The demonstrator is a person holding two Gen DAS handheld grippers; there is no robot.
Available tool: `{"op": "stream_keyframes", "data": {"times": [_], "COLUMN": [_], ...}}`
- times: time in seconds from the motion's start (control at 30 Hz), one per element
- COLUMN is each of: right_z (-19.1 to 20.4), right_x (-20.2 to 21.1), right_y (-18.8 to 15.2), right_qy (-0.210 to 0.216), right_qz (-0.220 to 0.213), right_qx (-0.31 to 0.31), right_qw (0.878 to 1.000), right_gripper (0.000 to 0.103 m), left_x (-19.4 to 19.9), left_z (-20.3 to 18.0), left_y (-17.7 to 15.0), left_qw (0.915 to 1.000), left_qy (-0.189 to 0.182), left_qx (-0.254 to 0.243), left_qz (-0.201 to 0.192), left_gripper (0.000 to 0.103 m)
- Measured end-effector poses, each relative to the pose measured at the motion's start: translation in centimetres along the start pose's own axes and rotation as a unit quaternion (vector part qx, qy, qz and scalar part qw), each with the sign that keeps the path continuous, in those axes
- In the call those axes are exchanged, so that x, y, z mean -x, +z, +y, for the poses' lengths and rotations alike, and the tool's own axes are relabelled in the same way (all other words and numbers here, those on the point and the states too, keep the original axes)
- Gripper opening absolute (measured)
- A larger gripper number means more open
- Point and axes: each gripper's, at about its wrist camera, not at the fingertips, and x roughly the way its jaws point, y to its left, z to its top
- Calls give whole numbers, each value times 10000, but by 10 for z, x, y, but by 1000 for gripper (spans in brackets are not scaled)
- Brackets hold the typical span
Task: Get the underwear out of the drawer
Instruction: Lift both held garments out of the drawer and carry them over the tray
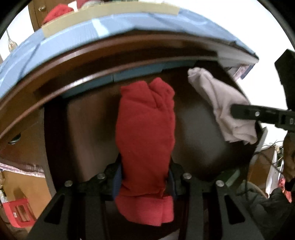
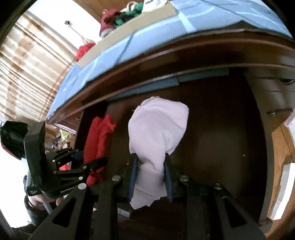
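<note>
My left gripper [image 1: 145, 177] is shut on a folded red underwear [image 1: 145, 133], held above the open dark wooden drawer [image 1: 201, 140]. My right gripper [image 2: 150, 175] is shut on a pale pink underwear [image 2: 156, 129], also held over the drawer [image 2: 221, 138]. In the left wrist view the pink underwear [image 1: 221, 103] hangs at the right from the right gripper [image 1: 258, 114]. In the right wrist view the red underwear [image 2: 97, 140] and the left gripper [image 2: 73, 166] are at the left. The drawer bottom looks bare where it shows.
A blue cloth [image 1: 92, 33] covers the top of the dresser above the drawer, with a cardboard box [image 1: 110, 14] holding red and green clothes [image 2: 118, 18]. A red crate [image 1: 18, 212] sits low at the left. Clutter and cables [image 1: 267, 166] lie to the right.
</note>
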Motion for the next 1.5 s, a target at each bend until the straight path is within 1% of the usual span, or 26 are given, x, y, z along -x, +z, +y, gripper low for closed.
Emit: {"op": "stream_keyframes", "data": {"times": [0.03,0.13,0.27,0.37,0.4,0.43,0.47,0.5,0.7,0.87,0.9,1.07,1.23,1.3,1.4,1.5], "right_z": [0,4,9,13,16,13,15,17,23,29,31,42,54,57,59,60], "right_x": [2,13,31,46,53,63,66,71,89,93,94,93,92,90,87,82], "right_y": [0,-3,-4,-3,-3,-3,-3,-3,-3,1,3,13,27,34,43,50], "right_qy": [63,293,498,518,517,528,537,525,415,227,143,-54,-299,-388,-494,-529], "right_qz": [-60,-316,-735,-1044,-1171,-1244,-1319,-1442,-1919,-2313,-2439,-2797,-3190,-3336,-3490,-3570], "right_qx": [-13,5,51,146,165,162,161,184,320,465,534,759,1032,1116,1185,1201], "right_qw": [10000,9991,9960,9931,9916,9907,9897,9880,9800,9715,9682,9571,9416,9353,9283,9248], "right_gripper": [29,29,29,29,29,29,29,29,29,29,29,29,29,29,29,29], "left_x": [3,20,41,52,45,49,39,35,44,47,47,46,42,40,35,34], "left_z": [-3,-11,-18,-24,-25,-28,-32,-33,-36,-31,-30,-28,-24,-22,-16,-11], "left_y": [5,8,15,18,26,28,36,37,49,65,67,86,105,112,124,133], "left_qw": [10000,9993,9976,9959,9954,9947,9942,9936,9895,9854,9846,9780,9717,9706,9683,9661], "left_qy": [-50,-196,-271,-362,-380,-411,-431,-460,-533,-462,-437,-193,60,150,162,189], "left_qx": [-6,-51,-71,-88,-92,-94,-95,-97,-29,197,221,364,368,383,505,551], "left_qz": [-66,-309,-634,-824,-870,-937,-977,-1025,-1345,-1626,-1678,-2044,-2333,-2372,-2441,-2514], "left_gripper": [40,40,40,40,40,40,40,40,40,40,40,40,40,40,40,40]}}
